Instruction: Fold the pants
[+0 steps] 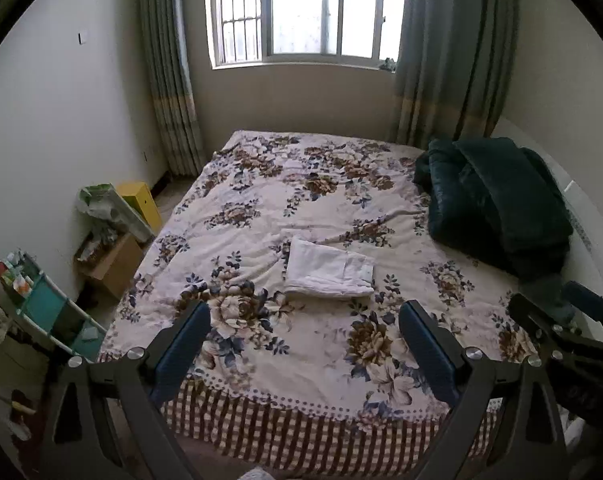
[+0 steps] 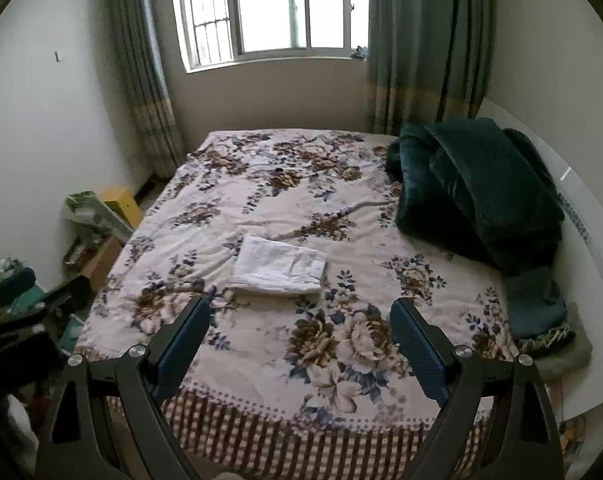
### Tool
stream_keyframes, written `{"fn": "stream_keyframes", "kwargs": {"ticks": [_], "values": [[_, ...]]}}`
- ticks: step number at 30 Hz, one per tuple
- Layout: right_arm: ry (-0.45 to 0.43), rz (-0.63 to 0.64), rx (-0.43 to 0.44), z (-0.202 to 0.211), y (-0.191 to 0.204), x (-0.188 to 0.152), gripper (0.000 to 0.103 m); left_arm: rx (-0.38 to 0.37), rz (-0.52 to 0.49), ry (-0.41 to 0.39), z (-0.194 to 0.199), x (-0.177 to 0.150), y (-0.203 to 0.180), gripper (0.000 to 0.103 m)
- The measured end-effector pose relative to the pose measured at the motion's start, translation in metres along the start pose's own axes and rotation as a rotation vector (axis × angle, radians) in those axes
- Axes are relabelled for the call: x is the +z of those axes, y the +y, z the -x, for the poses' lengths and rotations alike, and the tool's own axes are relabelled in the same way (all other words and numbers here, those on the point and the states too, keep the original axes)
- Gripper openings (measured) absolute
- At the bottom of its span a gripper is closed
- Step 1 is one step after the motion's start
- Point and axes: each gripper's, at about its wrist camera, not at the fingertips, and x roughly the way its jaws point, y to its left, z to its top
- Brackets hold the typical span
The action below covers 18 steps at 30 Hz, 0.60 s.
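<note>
The white pants (image 1: 328, 270) lie folded into a compact rectangle on the middle of the flowered bedspread (image 1: 301, 184); they also show in the right wrist view (image 2: 279, 266). My left gripper (image 1: 304, 312) is open and empty, held back above the bed's near edge, well short of the pants. My right gripper (image 2: 300, 308) is open and empty too, just nearer than the pants and a little to their right. The right gripper also shows at the right edge of the left wrist view (image 1: 557, 312).
A dark green blanket pile (image 2: 477, 188) sits at the bed's far right by the white headboard (image 2: 581, 216). Cardboard boxes (image 1: 113, 260), a yellow box (image 1: 141, 200) and a teal shelf (image 1: 49, 312) stand on the floor left of the bed. A window with curtains is behind.
</note>
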Motion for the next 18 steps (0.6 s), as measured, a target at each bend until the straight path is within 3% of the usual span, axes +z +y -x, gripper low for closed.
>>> {"fn": "stream_keyframes", "kwargs": {"ticks": [10, 18], "values": [[-0.054, 0.012, 0.025, 0.077, 0.017, 0.008, 0.094, 0.021, -0.022, -0.057, 0.051, 0.005, 0.01, 0.096], [-0.028, -0.006, 0.04, 0.077, 0.012, 0.027, 0.094, 0.051, -0.023, -0.014, 0.052, 0.015, 0.011, 0.103]]}}
